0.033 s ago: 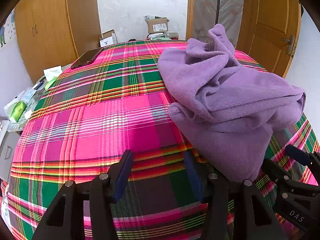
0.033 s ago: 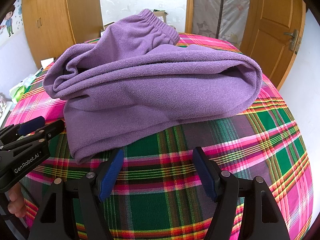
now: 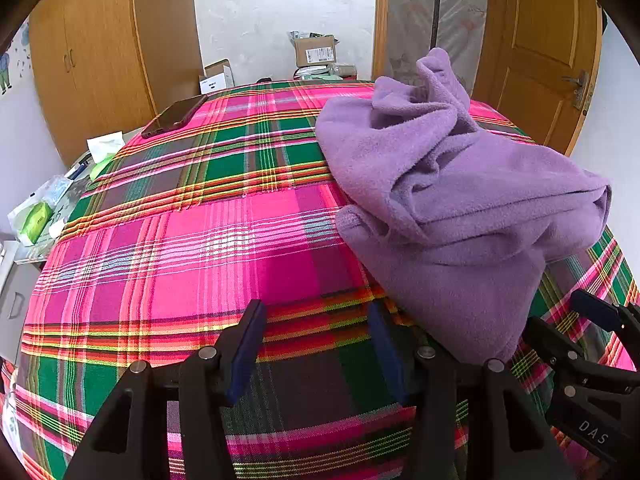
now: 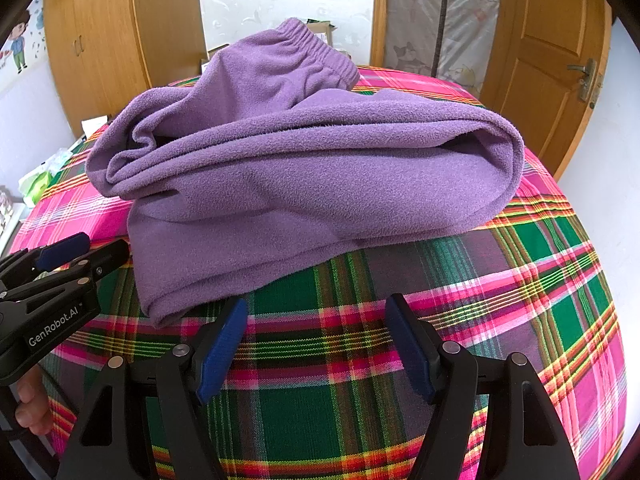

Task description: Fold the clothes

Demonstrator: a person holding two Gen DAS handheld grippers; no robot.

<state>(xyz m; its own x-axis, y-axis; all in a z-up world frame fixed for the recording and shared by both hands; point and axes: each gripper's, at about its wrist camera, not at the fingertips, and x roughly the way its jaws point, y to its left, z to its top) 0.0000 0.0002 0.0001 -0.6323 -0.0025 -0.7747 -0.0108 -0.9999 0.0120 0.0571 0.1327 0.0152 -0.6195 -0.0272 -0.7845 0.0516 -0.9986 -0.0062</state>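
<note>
Though bunched — trousers (image 4: pixel 304 168) crosswise, perhaps.

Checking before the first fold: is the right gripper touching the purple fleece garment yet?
Apart. The right wrist view shows the right gripper open over bare plaid cloth, with the purple fleece garment ending just short of its fingertips.

fuzzy matt fleece trousers (image 4: pixel 304 168)
</note>
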